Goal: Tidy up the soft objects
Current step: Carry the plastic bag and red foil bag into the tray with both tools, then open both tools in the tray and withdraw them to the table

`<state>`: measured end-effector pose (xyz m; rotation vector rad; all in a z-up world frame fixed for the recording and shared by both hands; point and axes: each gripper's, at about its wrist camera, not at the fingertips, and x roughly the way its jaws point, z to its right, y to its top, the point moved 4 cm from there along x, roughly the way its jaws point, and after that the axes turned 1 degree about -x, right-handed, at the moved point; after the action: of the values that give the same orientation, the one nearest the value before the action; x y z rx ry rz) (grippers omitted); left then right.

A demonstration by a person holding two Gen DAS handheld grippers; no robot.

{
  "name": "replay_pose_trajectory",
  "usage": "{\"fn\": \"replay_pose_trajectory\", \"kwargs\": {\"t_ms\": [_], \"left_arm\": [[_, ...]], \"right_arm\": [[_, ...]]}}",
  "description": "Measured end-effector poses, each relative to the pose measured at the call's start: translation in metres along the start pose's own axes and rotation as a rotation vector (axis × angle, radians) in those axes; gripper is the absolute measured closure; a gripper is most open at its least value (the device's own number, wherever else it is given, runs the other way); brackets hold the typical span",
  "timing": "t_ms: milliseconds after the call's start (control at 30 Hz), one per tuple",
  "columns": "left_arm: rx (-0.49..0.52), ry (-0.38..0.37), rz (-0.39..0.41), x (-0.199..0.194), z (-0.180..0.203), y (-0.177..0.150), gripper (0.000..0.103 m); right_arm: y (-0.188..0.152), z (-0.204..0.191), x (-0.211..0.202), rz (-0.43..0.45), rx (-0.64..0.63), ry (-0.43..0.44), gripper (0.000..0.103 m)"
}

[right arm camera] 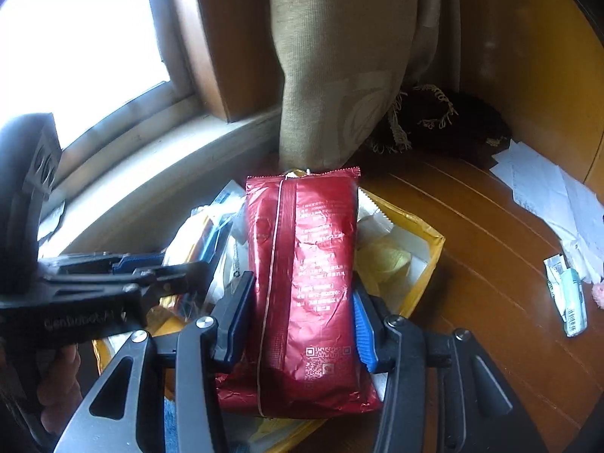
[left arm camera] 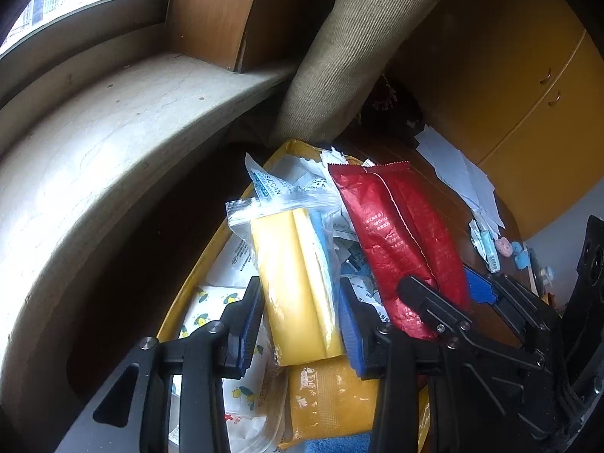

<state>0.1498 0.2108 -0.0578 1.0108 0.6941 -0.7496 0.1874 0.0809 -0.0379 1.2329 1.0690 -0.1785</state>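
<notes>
A yellow packet in a clear zip bag (left arm camera: 298, 283) sits between the blue pads of my left gripper (left arm camera: 300, 302), which is shut on it. A crinkled red foil packet (right arm camera: 313, 283) stands upright between the pads of my right gripper (right arm camera: 302, 287), which grips it by both sides. In the left wrist view the red foil packet (left arm camera: 392, 234) and the right gripper (left arm camera: 445, 287) sit just right of the yellow packet. Both packets hang over a yellow box (right arm camera: 426, 264) crammed with white sachets and wrappers. My left gripper (right arm camera: 151, 268) shows from the side at the left edge.
The yellow box (left arm camera: 200, 271) stands on a brown wooden table (right arm camera: 472, 245) against a stone window sill (left arm camera: 113, 132). A beige curtain (right arm camera: 332, 75) hangs behind it, beside a dark fringed cloth (right arm camera: 445, 120). Loose papers (right arm camera: 547, 188) and small tubes (right arm camera: 570, 302) lie at right.
</notes>
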Motion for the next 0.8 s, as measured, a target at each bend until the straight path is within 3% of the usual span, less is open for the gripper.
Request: {"fn": "replay_pose_trajectory", "kwargs": {"t_ms": [133,267,333,400,567,800], "left_arm": [[0.032,0.018,0.013,0.000,0.005,-0.001,0.062],[0.011,-0.035,0.011,-0.006,0.005,-0.004,0.044],[-0.006,-0.065,0.020,-0.011,0.007,-0.007,0.037],[-0.008,-0.074,0.023,-0.017,0.010,-0.010,0.036],[-0.012,-0.053,0.056,-0.030,0.016,-0.022,0.036],[-0.017,-0.033,0.042,-0.036,0.028,-0.043,0.036]], "right_arm": [[-0.002,-0.001,-0.001,0.009,0.001,-0.005,0.053],[-0.001,0.011,-0.004,-0.017,0.083,0.064,0.049],[-0.001,0.018,-0.012,-0.004,0.135,0.113,0.041],[-0.002,0.024,-0.025,0.035,0.164,0.134,0.032],[-0.006,0.038,-0.047,0.073,0.200,0.146,0.031],[-0.030,0.062,-0.067,0.081,0.258,0.142,0.030]]}}
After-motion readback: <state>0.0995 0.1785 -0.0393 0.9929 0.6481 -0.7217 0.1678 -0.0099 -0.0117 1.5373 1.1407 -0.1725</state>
